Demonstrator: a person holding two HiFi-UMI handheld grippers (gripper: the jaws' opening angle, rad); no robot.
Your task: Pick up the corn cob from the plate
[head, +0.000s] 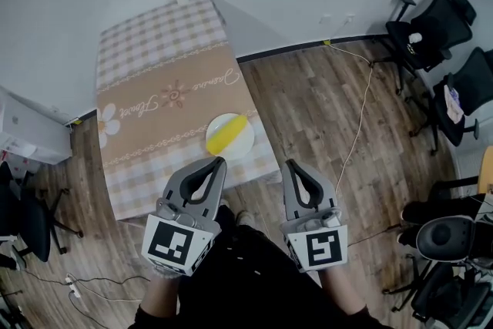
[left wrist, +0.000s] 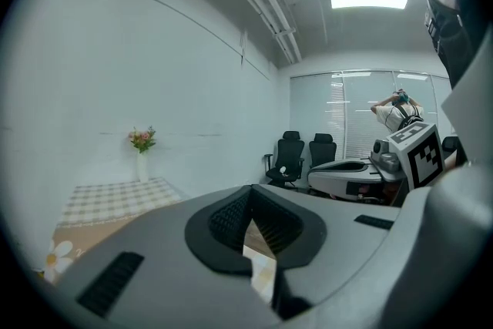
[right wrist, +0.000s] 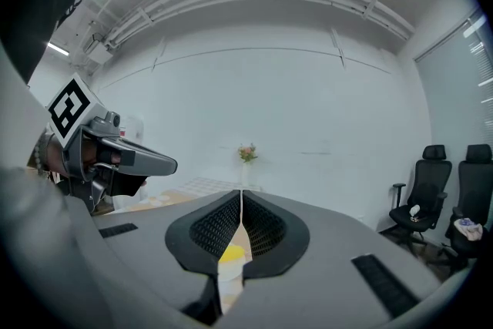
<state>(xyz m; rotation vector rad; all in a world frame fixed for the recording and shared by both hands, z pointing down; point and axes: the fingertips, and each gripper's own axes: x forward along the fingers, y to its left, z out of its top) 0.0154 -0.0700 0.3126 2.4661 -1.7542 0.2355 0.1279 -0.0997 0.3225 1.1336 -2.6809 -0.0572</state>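
We find the corn cob lying on the pale plate near the lower right corner of the checked table, mid-frame in the head view, with both grippers below it and not touching it. Only the right gripper view catches a yellow sliver of the cob, low in the slit of the right gripper, whose jaws are pressed together on nothing. The left gripper, its jaws likewise closed and empty, shows us just a strip of table there, with the flower vase at left.
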